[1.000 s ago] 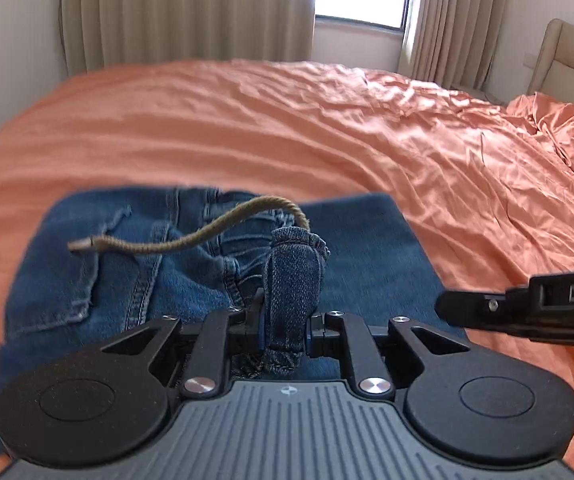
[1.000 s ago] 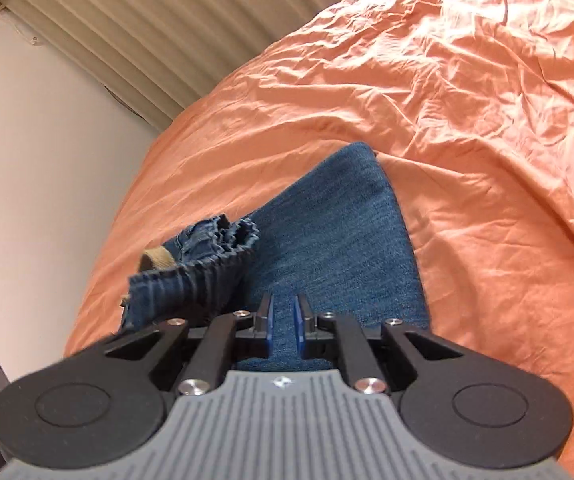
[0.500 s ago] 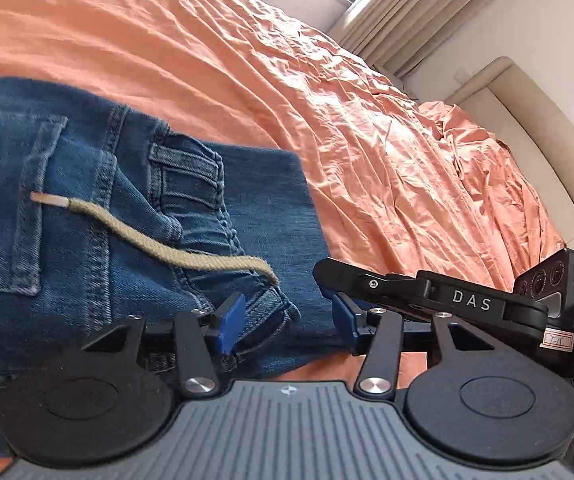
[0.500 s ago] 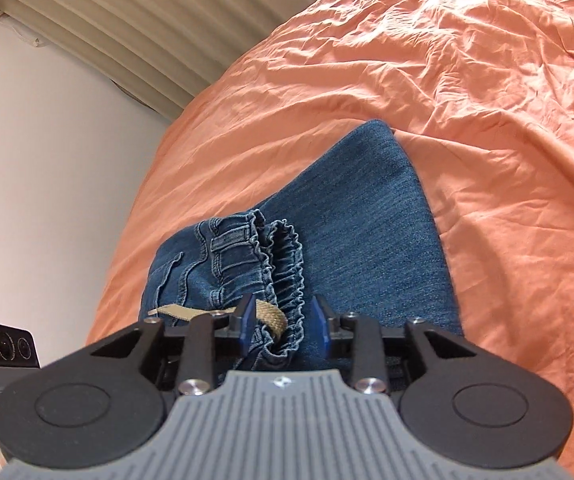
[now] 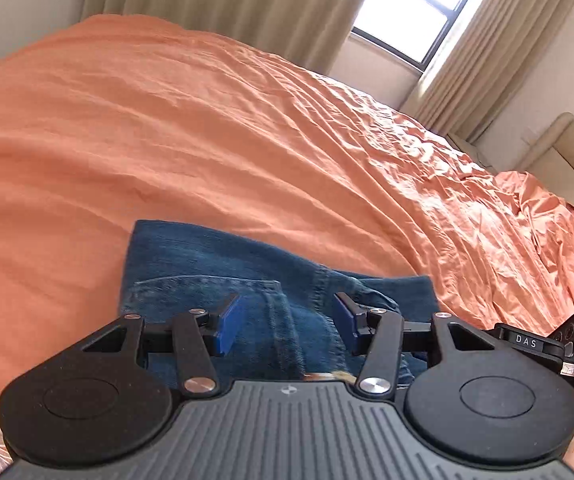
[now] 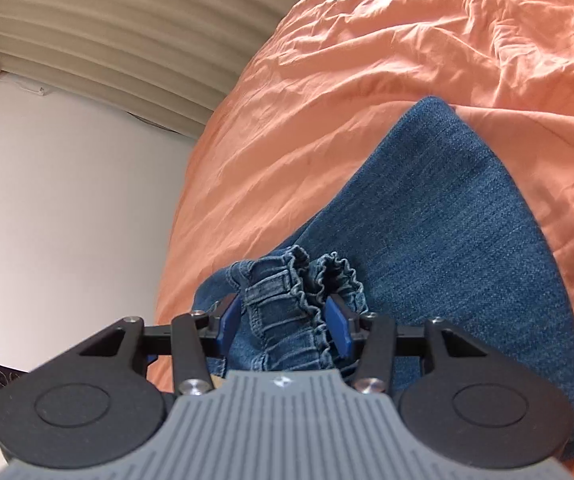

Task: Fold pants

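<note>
Nearest my lens, left gripper [image 5: 287, 326]: my jaws stand apart over denim, blue pads [image 5: 228, 327] clear of cloth, nothing pinched; they opened within the last second and now hold that gap.
Right gripper [image 6: 285, 326]: my jaws have just been opening; gathered waistband [image 6: 299, 280] sits between the blue pads, and I read a gap on both sides, so no grip, though the right pad is very close to the ruffle.
Pants [image 5: 223, 264]: blue jeans, folded into a compact stack, lying flat on the orange bedsheet [image 5: 167, 140], right under and just ahead of both grippers.
Pocket stitching [image 5: 191, 284]: back pocket faces up in my left view.
Drawcord [image 5: 327, 377]: a tan bit peeks out at the edge of my left gripper body, mostly hidden.
Folded leg panel [image 6: 447, 220]: plain denim stretching away from the waistband in my right view.
Writing: "DAS" in white letters on the black body of the other gripper [image 5: 527, 342], seen at the right edge of my left view; small sticker beside it unreadable.
Far: beige curtains [image 5: 215, 4], bright window [image 5: 411, 4], beige headboard [image 5: 567, 148] at the right.
</note>
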Demonstrator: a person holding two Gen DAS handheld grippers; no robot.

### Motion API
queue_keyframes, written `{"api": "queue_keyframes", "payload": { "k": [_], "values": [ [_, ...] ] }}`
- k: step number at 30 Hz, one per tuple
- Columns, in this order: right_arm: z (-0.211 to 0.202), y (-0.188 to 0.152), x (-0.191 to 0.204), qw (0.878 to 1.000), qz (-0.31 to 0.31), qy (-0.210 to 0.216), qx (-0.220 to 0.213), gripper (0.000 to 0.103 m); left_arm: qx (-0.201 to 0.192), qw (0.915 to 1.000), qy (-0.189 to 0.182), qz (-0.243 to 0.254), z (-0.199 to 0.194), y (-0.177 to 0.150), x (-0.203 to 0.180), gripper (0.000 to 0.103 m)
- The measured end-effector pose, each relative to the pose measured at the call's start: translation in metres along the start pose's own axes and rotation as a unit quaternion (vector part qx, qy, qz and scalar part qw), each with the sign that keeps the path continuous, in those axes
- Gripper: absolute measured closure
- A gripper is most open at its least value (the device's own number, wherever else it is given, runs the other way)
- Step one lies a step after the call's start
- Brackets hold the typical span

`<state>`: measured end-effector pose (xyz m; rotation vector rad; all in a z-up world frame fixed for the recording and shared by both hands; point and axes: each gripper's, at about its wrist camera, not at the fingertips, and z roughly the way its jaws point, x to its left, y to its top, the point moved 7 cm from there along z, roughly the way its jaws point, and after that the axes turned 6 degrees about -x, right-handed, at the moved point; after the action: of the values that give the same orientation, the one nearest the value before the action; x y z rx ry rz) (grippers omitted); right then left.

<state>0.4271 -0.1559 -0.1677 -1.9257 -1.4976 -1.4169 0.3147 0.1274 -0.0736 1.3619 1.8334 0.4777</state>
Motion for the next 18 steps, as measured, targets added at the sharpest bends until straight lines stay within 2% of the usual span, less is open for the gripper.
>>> {"api": "queue_keyframes", "payload": {
  "k": [7,9,10,11,14,18],
  "values": [
    [0.042,-0.002,-0.008,0.999,0.037,0.006,0.019,0.058,0.007,0.9989,0.019,-0.043,0.013,0.006,0.057,0.044],
    [0.047,-0.004,-0.006,0.999,0.033,0.013,0.022,0.065,0.01,0.9983,0.021,-0.054,0.014,0.006,0.068,0.044],
    [0.048,-0.003,-0.005,0.999,0.023,0.011,0.019,0.078,0.009,0.998,0.023,-0.059,0.014,0.006,0.073,0.044],
    [0.046,-0.003,-0.001,1.0,0.009,0.008,0.014,0.085,0.009,0.9977,0.024,-0.063,0.013,0.005,0.077,0.044],
    [0.035,0.003,0.023,0.999,-0.043,0.012,-0.005,0.09,0.005,0.997,0.028,-0.072,0.008,0.005,0.085,0.045],
    [0.002,0.019,0.072,0.992,-0.102,0.057,-0.05,0.092,-0.009,0.997,0.031,-0.071,-0.002,0.009,0.088,0.045]
  ]
}}
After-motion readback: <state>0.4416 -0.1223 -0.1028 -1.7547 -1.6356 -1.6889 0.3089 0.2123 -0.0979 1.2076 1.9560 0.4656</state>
